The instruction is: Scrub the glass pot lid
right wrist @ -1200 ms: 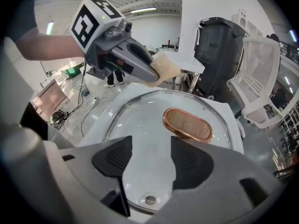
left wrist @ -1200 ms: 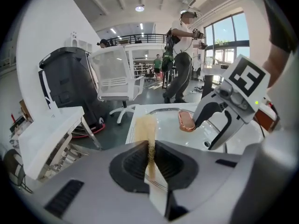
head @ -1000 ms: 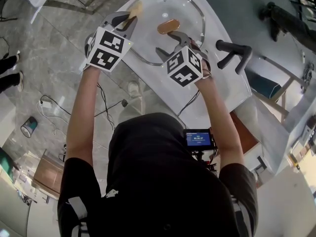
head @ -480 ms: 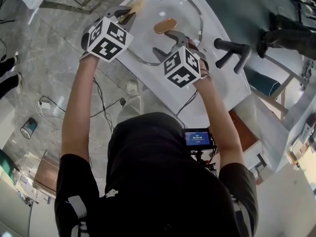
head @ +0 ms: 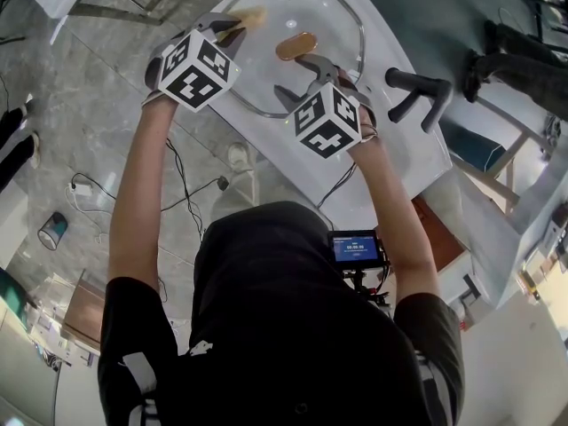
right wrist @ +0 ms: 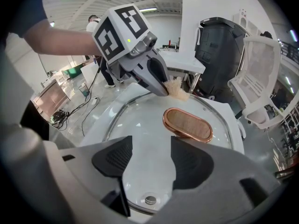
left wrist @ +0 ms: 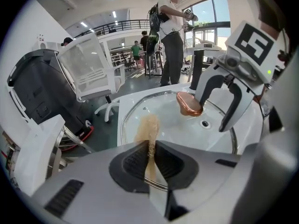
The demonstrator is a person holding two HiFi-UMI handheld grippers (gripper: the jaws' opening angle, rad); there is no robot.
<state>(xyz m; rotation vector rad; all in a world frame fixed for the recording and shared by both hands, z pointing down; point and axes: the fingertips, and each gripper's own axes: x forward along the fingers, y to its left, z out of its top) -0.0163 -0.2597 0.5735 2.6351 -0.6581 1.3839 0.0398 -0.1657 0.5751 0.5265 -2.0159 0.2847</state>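
Left gripper (head: 232, 27) nudged toward 1 o'clock. Head view: glass lid (head: 355, 25) flat on white table (head: 417, 140), sponge (head: 251, 13) at lid's 10 o'clock rim. Left gripper view: jaws clenched on sponge. Right gripper view: right gripper (right wrist: 147, 160) spread, empty, over lid; copper handle (right wrist: 188, 124) at 12 o'clock.

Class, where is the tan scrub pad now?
Scrub pad: head view upper left, in the left gripper at the glass lid's rim, left of its copper handle.
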